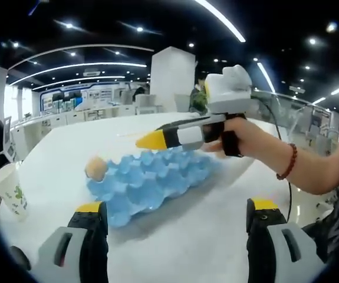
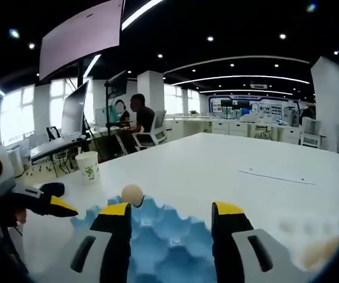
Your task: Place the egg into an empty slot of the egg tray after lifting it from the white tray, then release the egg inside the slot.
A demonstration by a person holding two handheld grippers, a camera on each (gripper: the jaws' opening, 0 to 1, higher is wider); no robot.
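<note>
The egg (image 1: 96, 169) sits in a slot at the far left corner of the blue egg tray (image 1: 151, 183), seen from the left gripper view ahead of and between that claw's two tips. In the right gripper view the same egg (image 2: 132, 194) rests at the tray's (image 2: 169, 242) far edge, just beyond the tips and slightly left of the gap. The left gripper (image 1: 175, 215) is held low over the white table (image 1: 204, 247), its jaws spread wide with nothing between them; the tray lies just ahead of the left jaw. The right gripper (image 2: 172, 211) likewise stands open and empty, its jaws straddling the near part of the tray. In the left gripper view the right gripper (image 1: 148, 140) enters from the right, held in a person's hand (image 1: 246, 138), its yellow tip poised above the tray's far side and apart from the egg. A paper cup (image 1: 9, 190) stands on the table well left of the tray. Near the right jaw in the right gripper view, pale rounded shapes at the lower right are too blurred to identify.
</note>
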